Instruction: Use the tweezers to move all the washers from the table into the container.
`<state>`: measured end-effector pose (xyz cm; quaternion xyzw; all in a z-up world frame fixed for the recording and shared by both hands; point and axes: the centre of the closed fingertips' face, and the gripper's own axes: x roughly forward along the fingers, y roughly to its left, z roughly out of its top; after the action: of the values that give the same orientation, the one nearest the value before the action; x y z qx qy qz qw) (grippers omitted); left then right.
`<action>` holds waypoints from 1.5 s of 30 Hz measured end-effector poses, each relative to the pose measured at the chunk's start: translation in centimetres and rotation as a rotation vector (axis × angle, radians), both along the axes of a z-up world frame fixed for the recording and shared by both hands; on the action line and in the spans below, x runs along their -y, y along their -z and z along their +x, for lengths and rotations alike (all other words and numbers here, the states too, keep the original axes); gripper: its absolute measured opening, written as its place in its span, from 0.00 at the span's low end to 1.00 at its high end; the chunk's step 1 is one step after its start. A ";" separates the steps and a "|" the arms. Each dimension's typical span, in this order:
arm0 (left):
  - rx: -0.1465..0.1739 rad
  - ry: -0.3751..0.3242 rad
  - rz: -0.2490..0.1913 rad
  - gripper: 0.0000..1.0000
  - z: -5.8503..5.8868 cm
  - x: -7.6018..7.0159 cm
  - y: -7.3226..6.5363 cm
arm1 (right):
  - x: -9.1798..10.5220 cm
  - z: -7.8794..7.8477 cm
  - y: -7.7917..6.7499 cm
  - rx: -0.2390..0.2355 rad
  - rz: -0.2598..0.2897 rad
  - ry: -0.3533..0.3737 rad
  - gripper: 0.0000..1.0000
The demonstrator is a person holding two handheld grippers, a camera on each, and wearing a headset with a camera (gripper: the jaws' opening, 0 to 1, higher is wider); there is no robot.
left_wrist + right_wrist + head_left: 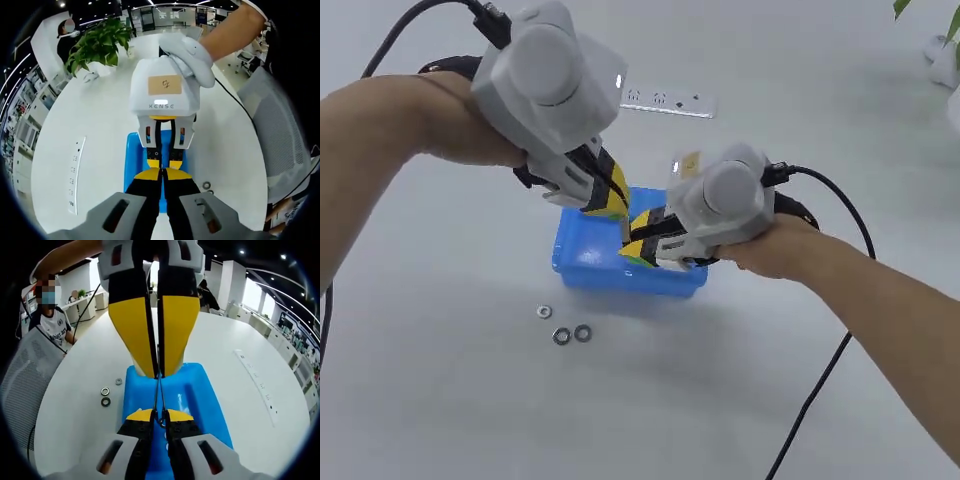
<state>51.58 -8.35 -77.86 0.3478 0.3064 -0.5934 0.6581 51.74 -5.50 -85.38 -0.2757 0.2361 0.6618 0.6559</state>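
1. Left gripper (610, 208), at the upper left in the head view: jaws clenched on the tweezers (159, 390), with the thin metal legs pinched between the yellow tips.
2. Right gripper (160, 416): jaws also closed, grasping the lower end of the same tweezers.
3. Tip to tip with each other, the two pairs of jaws almost touching; seen so also in the left gripper view, with the right gripper just ahead of the left jaws.
4. Directly under both pairs of jaws: the blue container (590, 265), open at the top, standing on the white table (440, 400).
5. Outside the container, lying flat on the table to the left of the right jaws: three washers (105, 391). Near the container wall but not touching it. Two just beside each other, the third a little apart.
6. From the left jaws, washers visible low to the right, past the container edge; number hard to tell there.
7. Well apart from the jaws, beyond the container: a white power strip (665, 102).
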 end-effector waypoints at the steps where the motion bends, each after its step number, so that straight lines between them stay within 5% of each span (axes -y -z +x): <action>1: -0.001 0.000 0.000 0.05 0.0 0.0 0.0 | 0.0 0.0 0.0 -0.002 0.000 0.000 0.11; 14: -0.011 -0.002 0.002 0.05 0.1 -0.2 0.6 | 0.0 -0.3 0.5 -0.015 -0.016 -0.009 0.11; 29: -0.002 -0.005 0.001 0.05 -0.3 -0.2 -0.3 | 0.1 -0.4 -0.2 0.000 -0.015 -0.012 0.11; 45: 0.035 -0.005 0.009 0.05 -1.5 0.1 -3.0 | 0.1 -1.0 -2.9 0.042 0.003 -0.009 0.12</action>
<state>50.11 -8.42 -74.88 0.3604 0.2983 -0.5842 0.6632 50.78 -5.62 -82.49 -0.2894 0.2201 0.6591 0.6584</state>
